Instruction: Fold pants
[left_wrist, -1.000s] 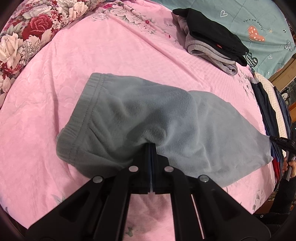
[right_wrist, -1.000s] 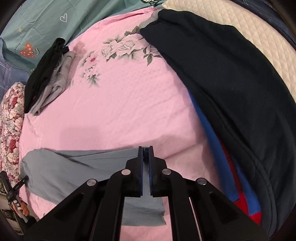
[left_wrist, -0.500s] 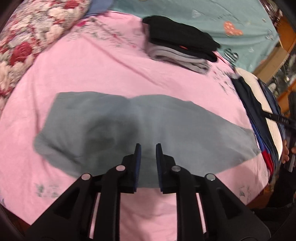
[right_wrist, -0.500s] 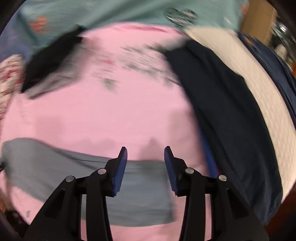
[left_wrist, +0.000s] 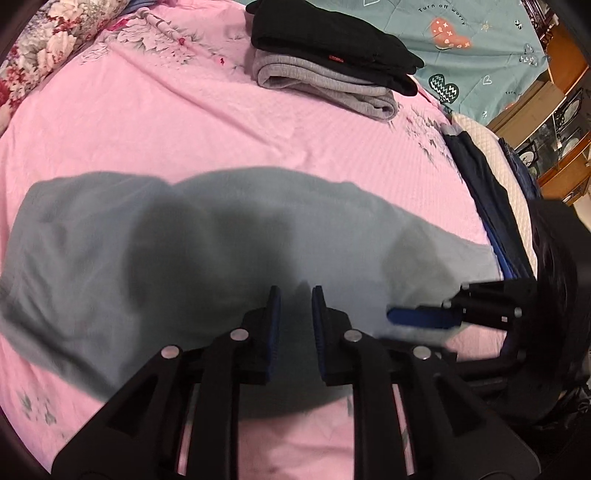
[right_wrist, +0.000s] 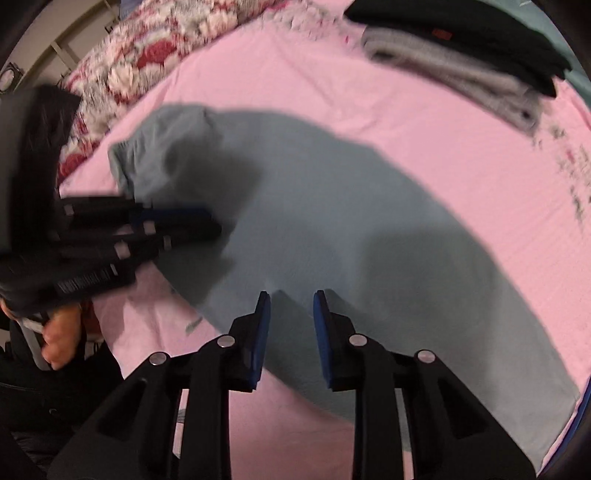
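Grey-blue fleece pants (left_wrist: 207, 258) lie flat in a long strip across the pink bedsheet (left_wrist: 155, 122); they also show in the right wrist view (right_wrist: 351, 229). My left gripper (left_wrist: 294, 299) is open and empty above the pants' near edge. My right gripper (right_wrist: 291, 301) is open and empty above the pants' near edge. Each gripper shows in the other's view: the right one (left_wrist: 424, 317) at the right over the leg end, the left one (right_wrist: 177, 225) at the left near the waistband end.
A folded stack of a black garment (left_wrist: 332, 51) on a grey one (left_wrist: 325, 85) sits at the far side of the bed. Dark navy clothes (left_wrist: 487, 199) lie at the right edge. A floral quilt (left_wrist: 44, 40) lies at the far left.
Both grippers were shut on the pants a second ago; they laid the pants flat, opened and let go. The right wrist view has swung left over the pants.
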